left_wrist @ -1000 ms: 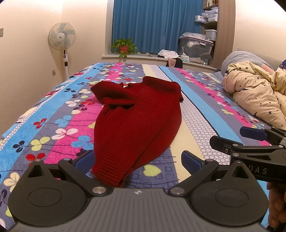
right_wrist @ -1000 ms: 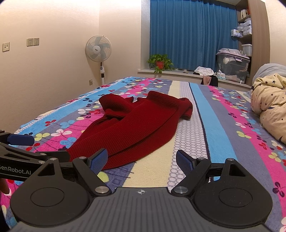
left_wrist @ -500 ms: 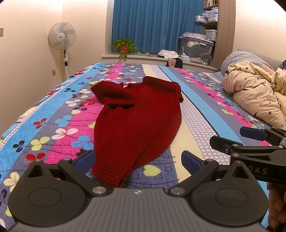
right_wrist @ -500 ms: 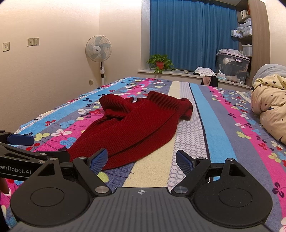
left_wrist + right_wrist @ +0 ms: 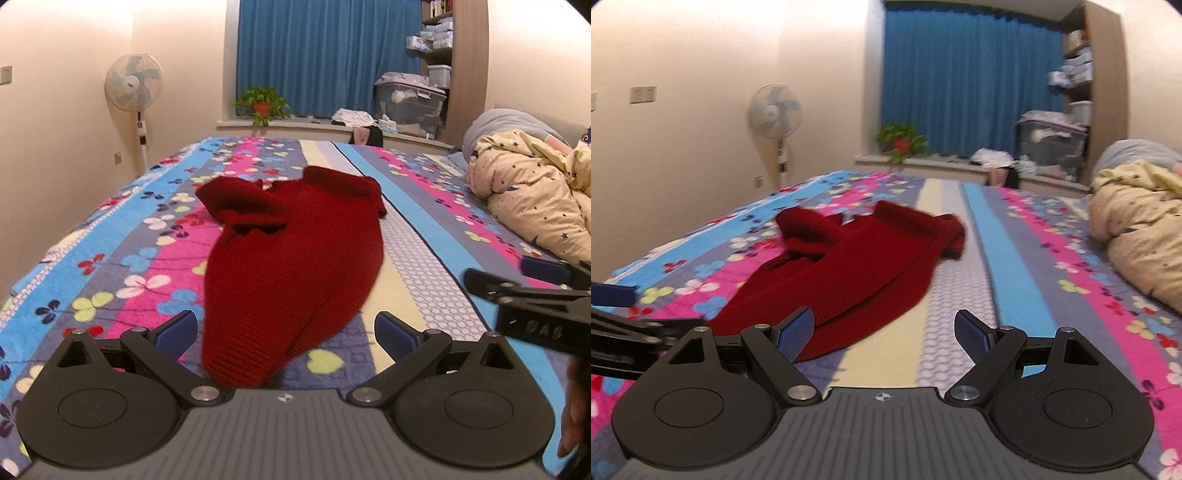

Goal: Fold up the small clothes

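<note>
A small dark red knitted sweater (image 5: pixel 291 258) lies crumpled lengthwise on the flowered striped bedspread (image 5: pixel 122 258); it also shows in the right wrist view (image 5: pixel 849 273). My left gripper (image 5: pixel 284 332) is open and empty, hovering over the sweater's near hem. My right gripper (image 5: pixel 884 332) is open and empty, just right of the sweater's near end. The right gripper's body shows at the right edge of the left wrist view (image 5: pixel 535 295), and the left gripper's body shows at the left edge of the right wrist view (image 5: pixel 628 328).
A star-patterned cream quilt (image 5: pixel 535 206) is heaped on the bed's right side. A standing fan (image 5: pixel 135 96) is by the left wall. A potted plant (image 5: pixel 262 105), storage boxes (image 5: pixel 406 103) and blue curtains are at the far end.
Both grippers have shifted: the right wrist view has lifted and swung right with blur; the left has nudged forward over the hem. The sweater has not moved.
</note>
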A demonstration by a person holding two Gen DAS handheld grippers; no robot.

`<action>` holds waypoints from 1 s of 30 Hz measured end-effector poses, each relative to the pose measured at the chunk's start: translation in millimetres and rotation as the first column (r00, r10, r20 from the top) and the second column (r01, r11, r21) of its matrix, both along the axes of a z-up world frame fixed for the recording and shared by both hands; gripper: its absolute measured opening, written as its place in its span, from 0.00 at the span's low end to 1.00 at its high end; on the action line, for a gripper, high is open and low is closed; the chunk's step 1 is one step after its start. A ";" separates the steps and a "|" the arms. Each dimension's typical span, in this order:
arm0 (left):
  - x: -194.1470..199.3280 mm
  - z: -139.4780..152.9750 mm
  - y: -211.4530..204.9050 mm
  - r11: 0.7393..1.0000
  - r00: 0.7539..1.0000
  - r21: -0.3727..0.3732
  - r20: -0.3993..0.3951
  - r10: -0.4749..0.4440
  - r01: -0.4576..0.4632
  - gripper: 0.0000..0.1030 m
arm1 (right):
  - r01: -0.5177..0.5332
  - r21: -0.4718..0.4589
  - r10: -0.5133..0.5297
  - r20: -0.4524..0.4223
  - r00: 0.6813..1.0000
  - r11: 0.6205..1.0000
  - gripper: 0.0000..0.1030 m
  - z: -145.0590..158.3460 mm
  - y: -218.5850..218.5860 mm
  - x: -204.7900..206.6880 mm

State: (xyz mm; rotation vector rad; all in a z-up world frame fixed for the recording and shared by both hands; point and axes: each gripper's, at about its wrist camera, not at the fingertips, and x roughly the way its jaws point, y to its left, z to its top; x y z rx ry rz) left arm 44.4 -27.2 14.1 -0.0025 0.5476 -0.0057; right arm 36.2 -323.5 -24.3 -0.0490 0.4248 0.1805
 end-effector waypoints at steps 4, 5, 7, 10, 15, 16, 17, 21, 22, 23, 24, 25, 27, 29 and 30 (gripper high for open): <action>11.9 15.1 15.5 0.999 1.000 0.041 0.013 -0.025 0.024 0.83 | 0.093 0.028 -0.092 -0.023 0.995 0.995 0.83 2.2 -19.3 7.8; 17.3 20.0 21.3 0.998 0.999 0.049 0.010 -0.051 0.051 0.72 | 0.111 0.041 -0.110 -0.027 0.994 0.993 0.83 3.2 -24.5 9.3; 23.5 30.2 30.4 0.992 0.993 0.039 -0.003 -0.120 0.120 0.57 | 0.151 0.070 -0.149 -0.034 0.988 0.986 0.83 4.8 -33.8 11.3; 40.4 35.7 46.9 0.975 0.978 0.081 0.010 -0.209 0.207 0.45 | 0.187 0.119 -0.183 -0.043 0.982 0.975 0.75 7.7 -46.5 12.9; 79.2 -6.9 89.1 0.991 0.980 0.053 -0.163 -0.112 0.122 0.23 | 0.197 0.196 -0.184 -0.081 0.979 0.961 0.39 4.6 -58.6 20.4; 88.7 -12.7 97.6 0.996 0.972 0.027 -0.222 -0.076 0.084 0.22 | 0.190 0.206 -0.176 -0.087 0.981 0.960 0.34 3.5 -59.0 21.6; 96.9 -19.4 107.2 0.998 0.961 -0.045 -0.272 -0.050 0.040 0.22 | 0.184 0.213 -0.168 -0.093 0.981 0.959 0.33 2.6 -58.7 23.9; 111.2 -29.0 112.6 0.980 0.940 -0.195 -0.325 -0.106 0.044 0.25 | 0.163 0.212 -0.140 -0.119 0.983 0.963 0.33 -3.5 -54.2 36.4; 113.3 -32.5 107.4 0.978 0.930 -0.193 -0.340 -0.137 0.074 0.28 | 0.160 0.216 -0.133 -0.132 0.982 0.963 0.34 -5.6 -53.1 41.5; 113.8 -35.2 103.2 0.977 0.922 -0.190 -0.353 -0.159 0.096 0.37 | 0.157 0.217 -0.127 -0.146 0.981 0.963 0.34 -7.7 -51.4 45.5; 115.1 -36.8 100.9 0.976 0.916 -0.193 -0.364 -0.171 0.106 0.48 | 0.154 0.221 -0.121 -0.156 0.980 0.963 0.34 -9.7 -51.0 50.9; 116.4 -38.4 94.5 0.975 0.913 -0.197 -0.369 -0.173 0.106 0.52 | 0.148 0.221 -0.113 -0.165 0.980 0.964 0.34 -11.0 -49.5 56.3; 116.7 -42.9 100.8 0.971 0.900 -0.223 -0.401 -0.170 0.084 0.56 | 0.142 0.224 -0.104 -0.173 0.979 0.964 0.35 -12.8 -48.7 65.9; 120.6 -51.9 108.2 0.965 0.879 -0.259 -0.450 -0.157 0.040 0.57 | 0.144 0.226 -0.103 -0.181 0.978 0.963 0.36 -15.5 -49.3 77.7; 121.9 -55.5 110.7 0.960 0.869 -0.278 -0.470 -0.155 0.021 0.58 | 0.148 0.229 -0.106 -0.185 0.977 0.962 0.36 -17.4 -50.5 86.4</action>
